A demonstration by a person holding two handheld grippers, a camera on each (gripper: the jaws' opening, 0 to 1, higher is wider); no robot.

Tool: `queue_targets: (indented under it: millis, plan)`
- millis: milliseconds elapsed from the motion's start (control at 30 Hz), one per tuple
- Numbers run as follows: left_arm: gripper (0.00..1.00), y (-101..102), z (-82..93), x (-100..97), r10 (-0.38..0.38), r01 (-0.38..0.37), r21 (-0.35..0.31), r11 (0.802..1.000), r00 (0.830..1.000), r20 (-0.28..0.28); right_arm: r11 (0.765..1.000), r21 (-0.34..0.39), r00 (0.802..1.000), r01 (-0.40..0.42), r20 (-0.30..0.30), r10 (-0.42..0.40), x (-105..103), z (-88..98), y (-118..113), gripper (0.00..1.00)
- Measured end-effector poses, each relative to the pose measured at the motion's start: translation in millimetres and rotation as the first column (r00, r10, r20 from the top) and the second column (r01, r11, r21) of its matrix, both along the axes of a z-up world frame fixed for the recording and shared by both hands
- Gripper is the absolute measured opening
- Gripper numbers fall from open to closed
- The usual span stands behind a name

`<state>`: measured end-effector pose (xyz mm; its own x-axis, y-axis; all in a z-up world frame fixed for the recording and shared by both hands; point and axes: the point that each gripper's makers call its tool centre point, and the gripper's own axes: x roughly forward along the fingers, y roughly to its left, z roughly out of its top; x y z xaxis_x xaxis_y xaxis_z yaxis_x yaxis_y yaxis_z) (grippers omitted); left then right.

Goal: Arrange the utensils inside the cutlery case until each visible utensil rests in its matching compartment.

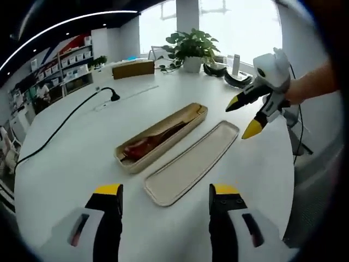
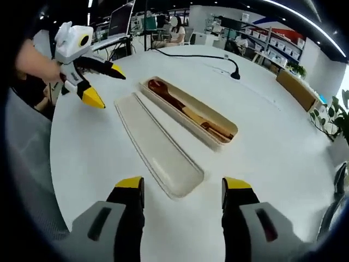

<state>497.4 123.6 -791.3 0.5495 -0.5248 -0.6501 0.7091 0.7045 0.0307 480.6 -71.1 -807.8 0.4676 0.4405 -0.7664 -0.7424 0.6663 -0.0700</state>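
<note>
lying near the middle of the left gripper view, the cutlery case (image 1: 163,136) sat on the white round table (image 1: 71,153) with reddish-brown and wooden utensils (image 1: 150,142) inside it. its lid (image 1: 191,164) lay just beside it, apart, hollow side up. the left gripper (image 1: 166,191) rose from the bottom of the frame, jaws spread wide and holding nothing. at the upper right, the right gripper (image 1: 248,117) hovered above the table, jaws parted and empty. a potted plant (image 1: 191,52) stood at the top centre, and a black cable (image 1: 71,117) crossed the left side. in the right gripper view, the case (image 2: 188,112) lay centre, the lid (image 2: 158,144) to its lower left.
</note>
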Motion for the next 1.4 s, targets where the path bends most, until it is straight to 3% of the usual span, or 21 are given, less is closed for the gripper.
queue_targets:
  millis: [633, 767, 1133, 1200, 1400]
  plan:
    - [0.63, -12.9, -16.9, 4.8, -0.012, 0.013, 0.037, 0.999, 1.0, -0.025, 1.0, 0.005, 0.999, -0.017, -0.038, 0.018, 3.9, -12.6, 1.6, 0.53]
    - [0.58, -12.5, -22.0, 5.6, -0.014, 0.016, 0.054, 0.998, 0.999, -0.037, 1.0, 0.014, 0.999, -0.025, -0.044, 0.026, 5.3, -12.9, 4.8, 0.48]
    - [0.57, -14.8, -24.0, -1.9, 0.035, -0.033, 0.047, 0.998, 0.998, -0.044, 0.999, 0.032, 0.997, -0.04, -0.058, 0.042, 7.3, -12.6, 7.6, 0.47]
    - [0.55, -10.9, -25.3, -6.7, 0.038, -0.035, 0.081, 0.996, 0.999, -0.029, 0.998, 0.031, 0.997, -0.053, -0.062, 0.055, 5.4, -12.4, 9.2, 0.47]
    - [0.53, -5.6, -23.9, -22.4, 0.068, -0.065, 0.059, 0.996, 0.997, -0.043, 0.997, 0.022, 0.995, -0.073, -0.07, 0.074, -6.5, -12.7, 13.7, 0.47]
